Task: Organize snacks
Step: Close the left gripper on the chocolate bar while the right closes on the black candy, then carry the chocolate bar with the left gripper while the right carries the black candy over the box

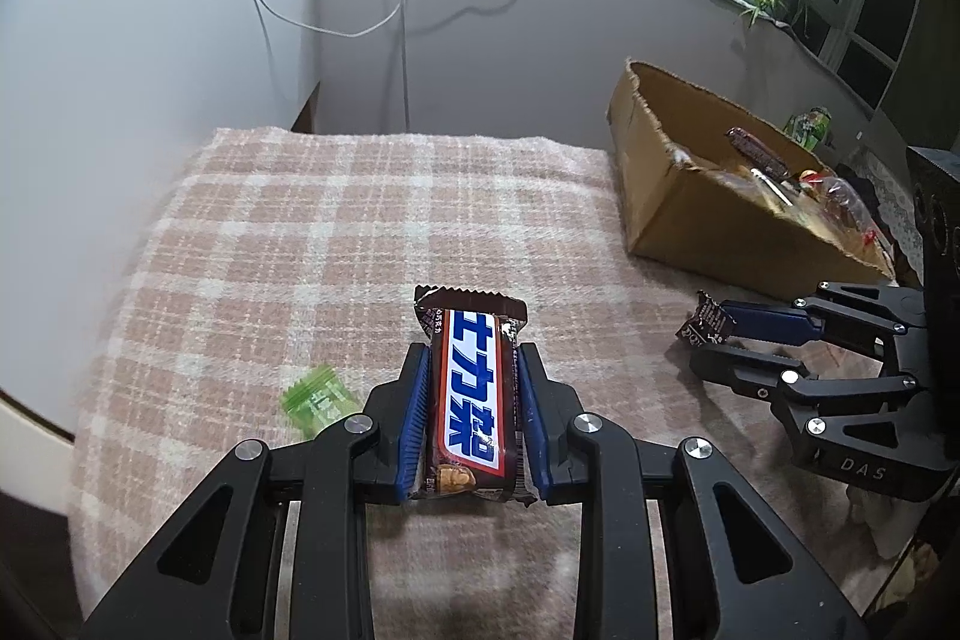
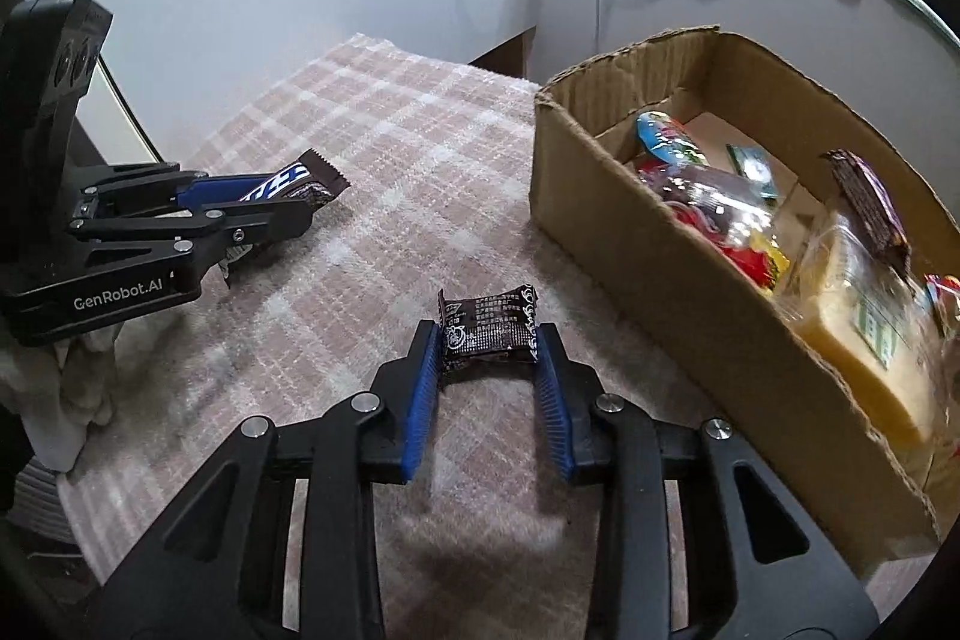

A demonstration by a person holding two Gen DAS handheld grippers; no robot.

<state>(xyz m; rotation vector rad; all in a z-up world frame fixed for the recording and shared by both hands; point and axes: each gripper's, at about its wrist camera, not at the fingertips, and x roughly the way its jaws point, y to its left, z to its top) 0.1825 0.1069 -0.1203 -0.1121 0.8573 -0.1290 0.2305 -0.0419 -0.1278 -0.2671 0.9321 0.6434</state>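
Observation:
My left gripper (image 1: 474, 349) is shut on a brown chocolate bar (image 1: 471, 400) with a blue and white label, held lengthwise between the blue pads just above the plaid blanket (image 1: 336, 232). The right wrist view shows that left gripper (image 2: 288, 199) and the bar (image 2: 318, 172) at the left. My right gripper (image 2: 489, 331) has its pad tips pressed on both ends of a small dark brown snack packet (image 2: 489, 325) lying on the blanket. From the left wrist view, the right gripper (image 1: 708, 337) and packet (image 1: 705, 319) sit at the right, in front of the cardboard box (image 1: 678, 196).
The open cardboard box (image 2: 630, 220) at the right holds several snacks, among them a yellow pack, a clear bag and a dark bar. A small green packet (image 1: 315, 397) lies on the blanket left of my left gripper. Cables hang down the wall behind.

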